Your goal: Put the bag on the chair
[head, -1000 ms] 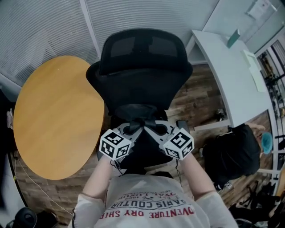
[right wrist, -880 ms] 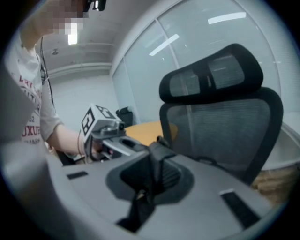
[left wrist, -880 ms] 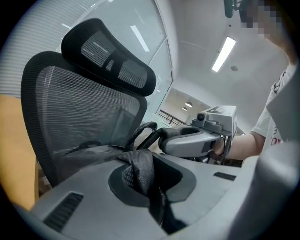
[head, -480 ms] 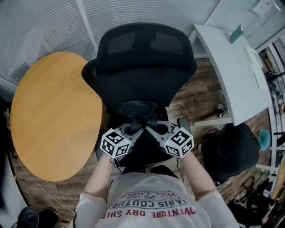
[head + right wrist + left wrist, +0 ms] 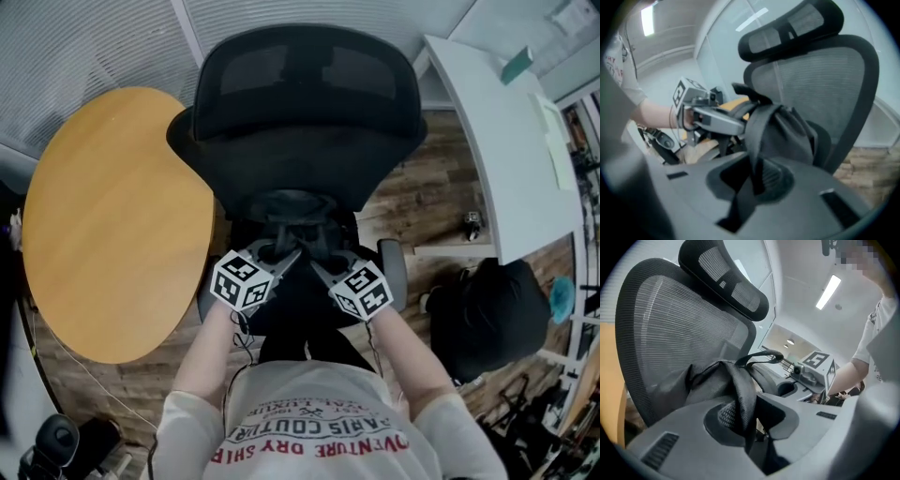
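Note:
A black mesh office chair stands in front of me. A dark grey bag sits low against its backrest, between both grippers. My left gripper has the bag's strap running through its jaws. Those jaws have just been opening, and a gap shows beside the strap in the left gripper view. On the other side, my right gripper is shut on a second strap, with the bag's body just beyond it. The seat under the bag is hidden.
A round wooden table stands close to the chair's left. A white desk runs along the right, with a black backpack on the wooden floor below it. The chair's right armrest lies beside my right hand.
Both grippers have sunk with the bag toward the chair's seat. The chair fills more of the head view.

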The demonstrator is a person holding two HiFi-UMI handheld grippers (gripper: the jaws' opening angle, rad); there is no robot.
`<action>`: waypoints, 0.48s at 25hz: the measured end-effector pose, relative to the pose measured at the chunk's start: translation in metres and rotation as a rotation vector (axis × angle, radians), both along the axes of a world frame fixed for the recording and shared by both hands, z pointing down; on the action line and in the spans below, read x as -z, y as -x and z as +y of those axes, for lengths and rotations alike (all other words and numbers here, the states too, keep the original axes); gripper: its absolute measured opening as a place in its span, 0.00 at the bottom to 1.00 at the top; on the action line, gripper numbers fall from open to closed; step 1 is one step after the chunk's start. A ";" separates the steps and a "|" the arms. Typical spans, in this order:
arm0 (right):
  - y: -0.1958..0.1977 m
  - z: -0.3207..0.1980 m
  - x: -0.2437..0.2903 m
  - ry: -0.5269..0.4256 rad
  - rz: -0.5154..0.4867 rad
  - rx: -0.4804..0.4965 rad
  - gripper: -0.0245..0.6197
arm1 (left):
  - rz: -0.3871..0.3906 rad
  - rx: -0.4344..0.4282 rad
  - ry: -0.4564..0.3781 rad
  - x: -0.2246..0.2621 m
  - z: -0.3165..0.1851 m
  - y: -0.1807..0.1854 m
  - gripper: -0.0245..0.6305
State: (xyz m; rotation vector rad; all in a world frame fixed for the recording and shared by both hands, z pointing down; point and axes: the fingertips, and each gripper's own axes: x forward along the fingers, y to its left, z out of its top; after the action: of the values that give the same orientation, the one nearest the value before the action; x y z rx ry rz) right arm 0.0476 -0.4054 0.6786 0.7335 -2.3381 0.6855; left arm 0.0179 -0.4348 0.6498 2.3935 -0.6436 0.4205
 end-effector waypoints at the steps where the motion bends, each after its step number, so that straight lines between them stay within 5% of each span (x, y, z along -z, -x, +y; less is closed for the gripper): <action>1: -0.004 -0.004 -0.011 0.013 0.015 -0.015 0.11 | 0.005 0.009 0.018 -0.005 -0.002 0.000 0.18; 5: -0.011 -0.016 -0.029 0.065 -0.011 -0.086 0.14 | 0.024 0.069 0.093 -0.018 -0.005 -0.001 0.23; 10: -0.017 -0.017 -0.030 0.078 -0.002 -0.131 0.19 | 0.031 0.165 0.079 -0.021 -0.006 -0.002 0.25; 12: -0.015 -0.020 -0.020 0.032 0.001 -0.140 0.25 | 0.034 0.250 0.062 -0.020 -0.012 0.005 0.37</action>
State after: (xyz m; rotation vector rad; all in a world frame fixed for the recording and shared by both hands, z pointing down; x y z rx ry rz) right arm 0.0625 -0.4250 0.6991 0.8890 -2.2849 0.7809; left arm 0.0131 -0.4466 0.6695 2.2211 -0.8888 0.2880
